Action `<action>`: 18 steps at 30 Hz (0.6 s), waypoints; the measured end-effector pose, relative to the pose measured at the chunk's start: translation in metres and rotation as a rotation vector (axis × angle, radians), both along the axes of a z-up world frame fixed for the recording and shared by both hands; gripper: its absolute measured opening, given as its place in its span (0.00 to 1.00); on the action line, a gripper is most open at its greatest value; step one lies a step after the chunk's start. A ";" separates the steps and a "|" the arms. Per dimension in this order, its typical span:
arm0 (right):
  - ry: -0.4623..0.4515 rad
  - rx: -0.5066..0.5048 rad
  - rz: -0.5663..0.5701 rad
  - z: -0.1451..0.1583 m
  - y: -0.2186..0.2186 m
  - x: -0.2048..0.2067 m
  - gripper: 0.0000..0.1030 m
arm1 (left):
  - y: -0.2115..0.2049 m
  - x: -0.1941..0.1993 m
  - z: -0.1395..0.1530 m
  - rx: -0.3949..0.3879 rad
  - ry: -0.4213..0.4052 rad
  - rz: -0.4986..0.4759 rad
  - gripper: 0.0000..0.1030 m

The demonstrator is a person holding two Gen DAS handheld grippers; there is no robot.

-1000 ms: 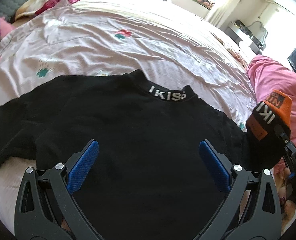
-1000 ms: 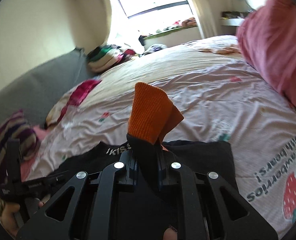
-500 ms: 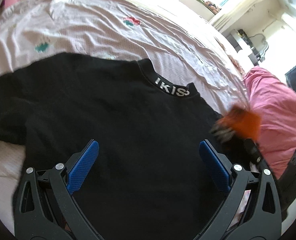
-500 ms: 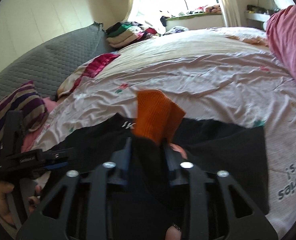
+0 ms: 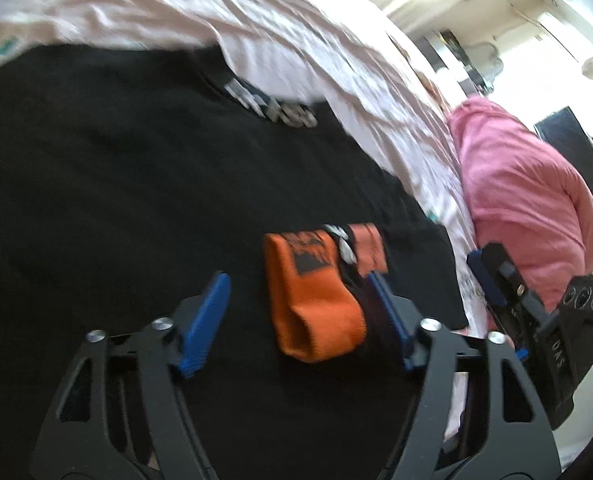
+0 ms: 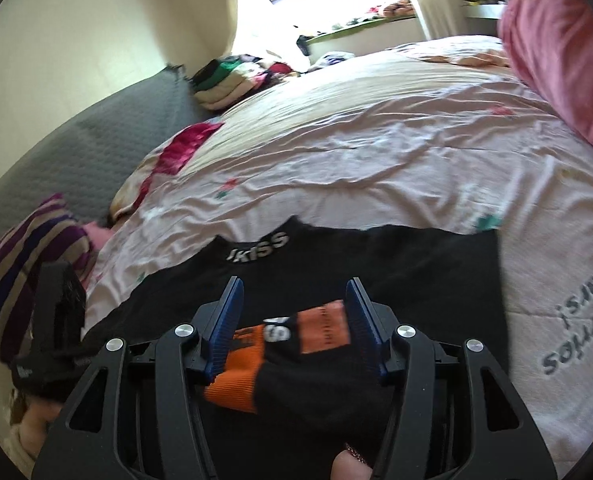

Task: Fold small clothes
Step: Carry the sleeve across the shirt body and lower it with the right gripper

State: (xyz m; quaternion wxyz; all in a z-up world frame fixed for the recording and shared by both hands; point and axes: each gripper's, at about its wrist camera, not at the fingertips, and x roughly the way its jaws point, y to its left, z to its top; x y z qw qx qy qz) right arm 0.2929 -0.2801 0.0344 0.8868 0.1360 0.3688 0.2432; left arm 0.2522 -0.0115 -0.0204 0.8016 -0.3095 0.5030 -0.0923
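Observation:
A black sweater [image 5: 136, 200] with a lettered collar [image 6: 258, 246] lies spread on the pink bed sheet [image 6: 376, 152]. Its sleeve ends in an orange cuff [image 5: 312, 300] and is folded across the sweater's body. My left gripper [image 5: 298, 316] hovers over the cuff with its jaws closing. The cuff lies between the blue pads, against the right pad and apart from the left one. My right gripper [image 6: 294, 320] stands over the same cuff [image 6: 320, 328], jaws opening, with the sleeve lying loose between the pads. Each gripper shows at the edge of the other's view.
A pink quilt [image 5: 516, 200] is heaped at the right side of the bed. A striped pillow [image 6: 24, 260] and a grey padded headboard [image 6: 76, 152] are at the left. A pile of folded clothes [image 6: 232, 76] sits at the far end, under the window.
The right gripper held the cuffed sleeve up, shut on it; it has lowered the sleeve onto the sweater and parted its jaws. The left gripper tipped down over the cuff and its jaws narrowed.

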 end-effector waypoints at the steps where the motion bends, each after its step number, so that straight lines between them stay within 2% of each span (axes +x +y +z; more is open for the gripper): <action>1: 0.003 0.006 -0.014 0.000 -0.006 -0.001 0.51 | -0.005 0.002 -0.002 0.007 0.005 -0.008 0.56; 7: -0.014 -0.011 -0.093 0.005 -0.032 -0.002 0.55 | -0.031 0.017 -0.015 0.091 0.027 -0.023 0.56; 9: -0.007 -0.006 -0.123 0.006 -0.043 0.000 0.55 | -0.038 0.021 -0.013 0.125 0.013 -0.025 0.46; 10: -0.002 0.002 -0.138 0.007 -0.048 0.002 0.55 | -0.042 0.023 -0.013 0.138 0.008 -0.029 0.27; 11: 0.006 0.011 -0.162 0.007 -0.057 0.003 0.55 | -0.042 0.024 -0.012 0.139 0.004 -0.032 0.18; 14: 0.015 0.018 -0.227 0.007 -0.077 0.007 0.55 | -0.046 0.028 -0.006 0.138 -0.019 -0.053 0.08; 18: 0.050 0.042 -0.302 0.005 -0.104 0.012 0.55 | -0.041 0.027 0.023 0.185 -0.106 -0.069 0.07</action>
